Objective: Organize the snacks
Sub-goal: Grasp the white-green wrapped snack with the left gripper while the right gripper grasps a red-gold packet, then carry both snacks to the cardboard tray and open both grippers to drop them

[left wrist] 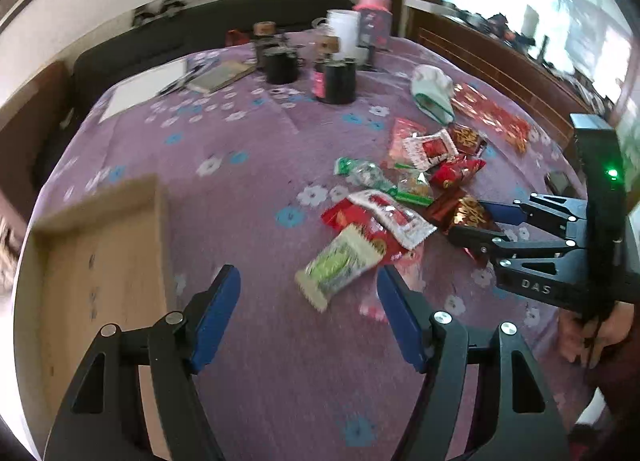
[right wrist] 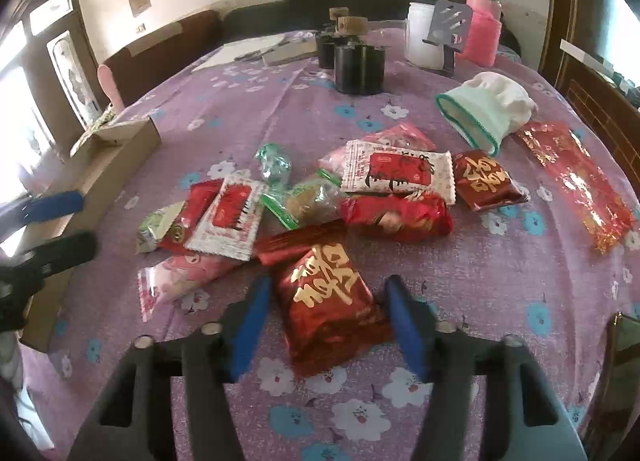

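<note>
The right gripper (right wrist: 326, 317) is spread wide with a red packet (right wrist: 330, 301) lying between its blue pads (right wrist: 408, 329); neither pad seems to press the wrapper yet, so it holds nothing. The packet's long axis runs roughly along the fingers, its gold lettering facing up, so the jaws would close across its short width. It lies at the near side of the snack pile (right wrist: 320, 197), towards the table's (right wrist: 500, 285) near edge, and the right gripper is plainly the closer of the two.

The left gripper (left wrist: 308, 293) is also wide open and empty, hovering over the purple cloth. A green packet (left wrist: 340, 265) lies just ahead of its fingertips, slanting away to the right, apart from both pads. The box (left wrist: 100, 253) sits at the table's left edge, just beside the left gripper.

By my judgement the coming move is the right gripper closing on the red packet, then carrying it leftwards across the pile to the box.
</note>
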### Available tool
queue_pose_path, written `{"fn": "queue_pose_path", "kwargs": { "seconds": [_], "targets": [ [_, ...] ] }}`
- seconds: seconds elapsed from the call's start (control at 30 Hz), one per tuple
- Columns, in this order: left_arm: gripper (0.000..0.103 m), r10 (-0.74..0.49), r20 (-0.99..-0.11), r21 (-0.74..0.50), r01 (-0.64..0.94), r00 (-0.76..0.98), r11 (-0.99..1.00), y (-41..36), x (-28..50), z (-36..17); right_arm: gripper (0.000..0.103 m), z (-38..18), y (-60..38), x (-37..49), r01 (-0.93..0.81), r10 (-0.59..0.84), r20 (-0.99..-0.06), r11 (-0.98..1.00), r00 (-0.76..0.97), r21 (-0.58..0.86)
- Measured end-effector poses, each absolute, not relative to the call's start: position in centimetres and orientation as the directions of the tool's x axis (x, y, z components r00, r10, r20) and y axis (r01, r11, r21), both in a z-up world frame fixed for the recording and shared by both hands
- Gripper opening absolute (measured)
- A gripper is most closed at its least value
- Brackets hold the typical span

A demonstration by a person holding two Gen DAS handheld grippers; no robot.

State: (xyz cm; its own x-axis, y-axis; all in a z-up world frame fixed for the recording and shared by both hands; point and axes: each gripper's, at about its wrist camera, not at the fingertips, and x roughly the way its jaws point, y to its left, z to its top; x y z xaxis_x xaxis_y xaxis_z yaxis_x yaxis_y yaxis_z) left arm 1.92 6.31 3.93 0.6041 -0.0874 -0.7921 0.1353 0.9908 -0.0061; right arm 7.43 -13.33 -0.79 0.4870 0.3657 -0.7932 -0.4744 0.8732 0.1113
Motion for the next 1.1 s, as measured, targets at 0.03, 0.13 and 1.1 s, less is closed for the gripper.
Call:
{"fn": "queue_pose_path", "kwargs": {
  "seconds": [0.03,0.13,1.1],
  "targets": [
    [0.071,-0.085,-0.795,0.010,0.153,0.601,0.988,6.2,2.6,3.8,0.043,-0.8,-13.6,7.4,-0.469,0.374,-0.786,0.875,0.492,0.122],
    [0.070,-0.086,-0.816,0.035,0.198,0.571,0.980,5.8,3.9,2.9,0.039,-0.8,-14.1,7.5,-0.456,0.389,-0.776,0.878,0.497,0.148],
    [0.024,-0.180,-0.756,-0.136,0.118,0.630,0.984,9.5,-1.7,8.3,0.027,2.2,-15.2,5.4,-0.455,0.471,-0.713,0.859,0.519,0.237]
  ]
}}
